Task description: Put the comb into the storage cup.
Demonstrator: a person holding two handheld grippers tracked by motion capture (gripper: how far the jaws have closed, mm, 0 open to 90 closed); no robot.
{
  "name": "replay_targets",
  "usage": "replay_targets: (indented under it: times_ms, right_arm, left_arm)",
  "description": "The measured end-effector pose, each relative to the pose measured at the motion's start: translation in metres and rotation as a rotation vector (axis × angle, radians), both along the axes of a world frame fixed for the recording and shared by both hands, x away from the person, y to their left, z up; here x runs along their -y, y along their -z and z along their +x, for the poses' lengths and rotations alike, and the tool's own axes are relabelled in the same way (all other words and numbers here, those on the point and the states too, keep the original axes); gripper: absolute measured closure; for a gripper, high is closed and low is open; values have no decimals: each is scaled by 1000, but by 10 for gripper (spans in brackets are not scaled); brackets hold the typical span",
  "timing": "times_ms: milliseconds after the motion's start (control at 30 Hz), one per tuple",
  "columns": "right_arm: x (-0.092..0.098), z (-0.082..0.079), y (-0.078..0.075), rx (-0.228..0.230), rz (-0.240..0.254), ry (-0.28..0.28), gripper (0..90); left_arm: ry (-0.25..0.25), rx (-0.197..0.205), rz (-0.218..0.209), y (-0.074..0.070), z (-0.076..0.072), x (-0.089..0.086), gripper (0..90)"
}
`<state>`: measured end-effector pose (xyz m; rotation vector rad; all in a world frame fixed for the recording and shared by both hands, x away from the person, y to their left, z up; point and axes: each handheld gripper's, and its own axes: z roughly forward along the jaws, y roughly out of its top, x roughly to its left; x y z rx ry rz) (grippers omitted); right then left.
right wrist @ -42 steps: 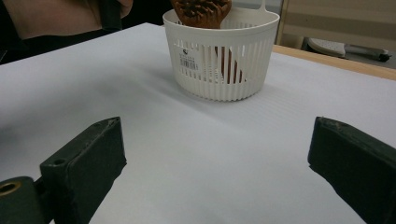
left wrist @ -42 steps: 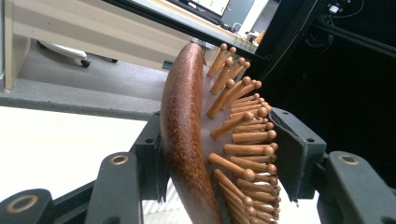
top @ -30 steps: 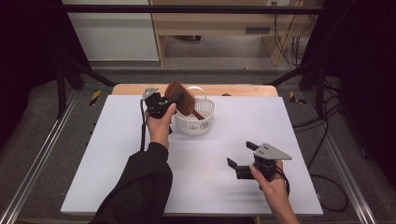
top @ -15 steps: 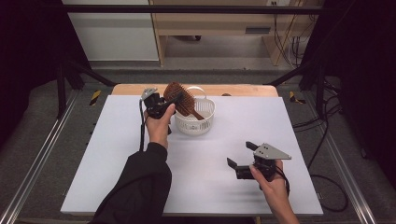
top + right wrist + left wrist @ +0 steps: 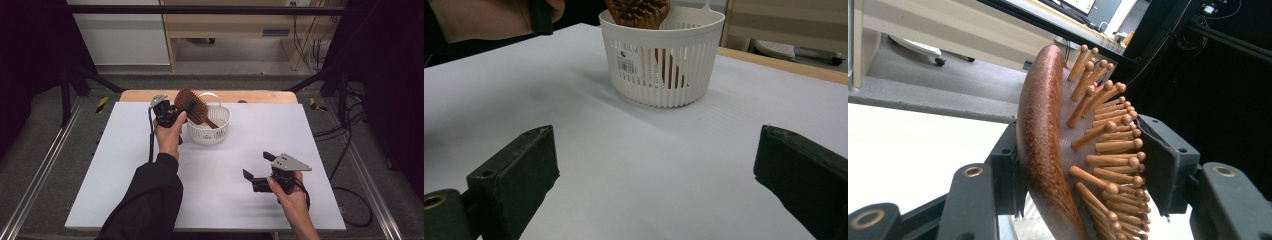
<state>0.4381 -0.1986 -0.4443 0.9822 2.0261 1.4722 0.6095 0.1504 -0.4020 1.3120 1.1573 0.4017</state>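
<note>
A brown wooden hairbrush [image 5: 196, 106] stands tilted in a white slatted basket [image 5: 210, 133] at the back of the white table, its handle down inside the basket. My left gripper [image 5: 186, 106] is shut on the brush's head just above the basket's left rim. In the left gripper view the brush [image 5: 1040, 145] sits between the jaws, one pad on its smooth back and the other against its pegs. My right gripper [image 5: 256, 165] is open and holds nothing near the table's front right. It faces the basket [image 5: 664, 75], where the brush head [image 5: 639, 12] shows above the rim.
The white table sheet [image 5: 125, 175] lies on a wooden top [image 5: 260, 96] that shows along the back edge. Black frame posts and cables stand on the floor at both sides. The person's dark sleeve [image 5: 150, 200] reaches in from the front left.
</note>
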Motion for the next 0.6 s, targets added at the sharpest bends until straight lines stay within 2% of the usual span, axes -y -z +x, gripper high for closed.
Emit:
replay_targets:
  times_ms: [600]
  right_arm:
    - [0, 0, 0, -2, -2, -5, 42]
  left_arm:
    - [-1, -12, -10, 4, 0, -5, 421]
